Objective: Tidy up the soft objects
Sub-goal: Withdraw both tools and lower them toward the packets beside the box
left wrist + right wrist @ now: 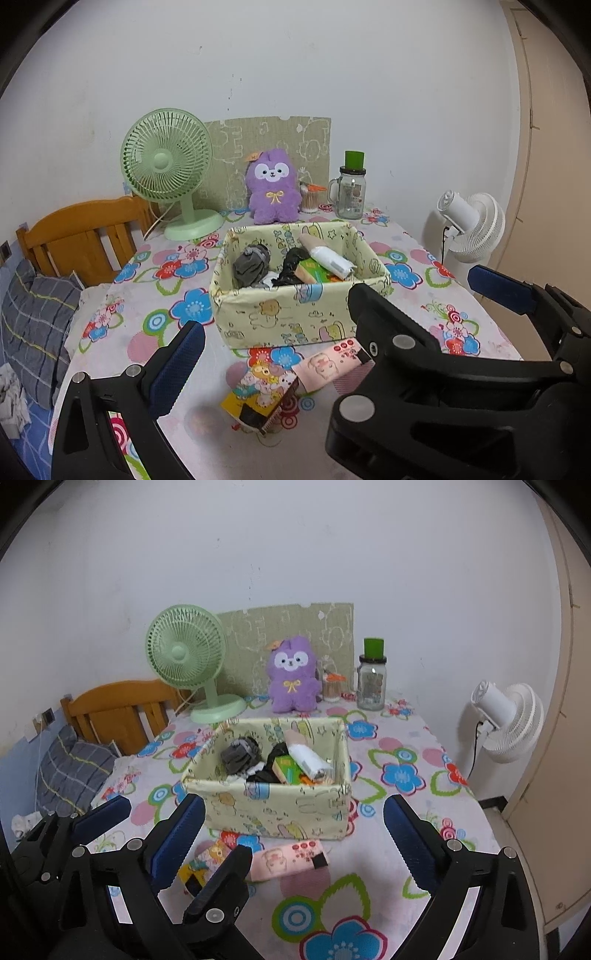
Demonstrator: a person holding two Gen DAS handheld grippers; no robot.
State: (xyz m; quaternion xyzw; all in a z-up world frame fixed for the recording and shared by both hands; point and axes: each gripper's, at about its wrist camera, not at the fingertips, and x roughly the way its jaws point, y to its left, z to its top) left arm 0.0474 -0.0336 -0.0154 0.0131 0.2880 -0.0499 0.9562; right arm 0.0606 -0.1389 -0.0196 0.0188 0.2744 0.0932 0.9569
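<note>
Basket near 2 packets; fan behind.

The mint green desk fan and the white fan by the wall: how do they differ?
The mint green desk fan stands on the flowered table, while the white fan stands beyond the table's right edge. The green fan faces the cameras; the white fan shows its motor housing, facing away. The green one has an open wire grille, the white one ribbed rings. Both are upright.
</note>
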